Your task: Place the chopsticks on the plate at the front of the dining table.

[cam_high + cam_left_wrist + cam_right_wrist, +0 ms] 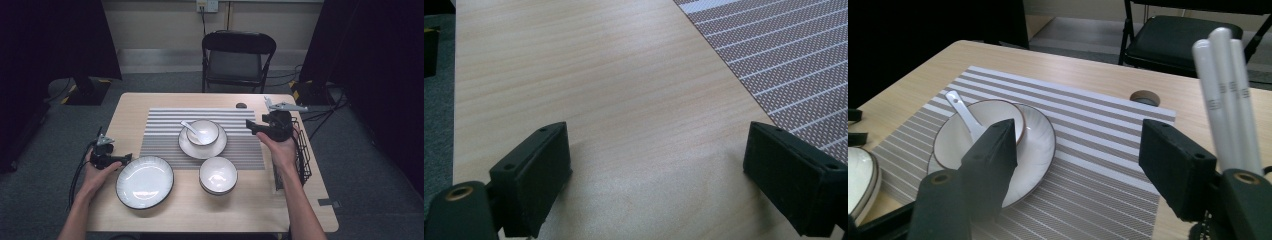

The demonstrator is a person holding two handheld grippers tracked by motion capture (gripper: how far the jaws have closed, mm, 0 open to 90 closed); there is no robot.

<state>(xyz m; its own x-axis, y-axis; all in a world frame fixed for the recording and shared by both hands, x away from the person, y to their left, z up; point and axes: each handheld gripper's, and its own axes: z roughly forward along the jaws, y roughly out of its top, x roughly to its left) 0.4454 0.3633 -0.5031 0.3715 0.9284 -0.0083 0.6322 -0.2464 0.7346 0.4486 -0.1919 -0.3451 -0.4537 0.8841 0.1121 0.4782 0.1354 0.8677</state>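
High view: wooden table (150, 210) bearing striped placemat (165, 130); on it, saucer (192, 148) carrying small bowl (207, 131) with white spoon (189, 127) inside. Second bowl (218, 175) just in front of placemat, holding nothing; large plate (145, 182) to its left, bare. Black wire basket (303, 155) at right table edge, contents hard to make out. Left gripper (125, 159) beside large plate; right gripper (251, 127) near saucer, over placemat. Left gripper view: jaws wide apart over bare wood, nothing between. Right gripper view: jaws spread wide, unloaded, spoon resting in bowl beyond; white utensil handles (1225, 95) upright at right.
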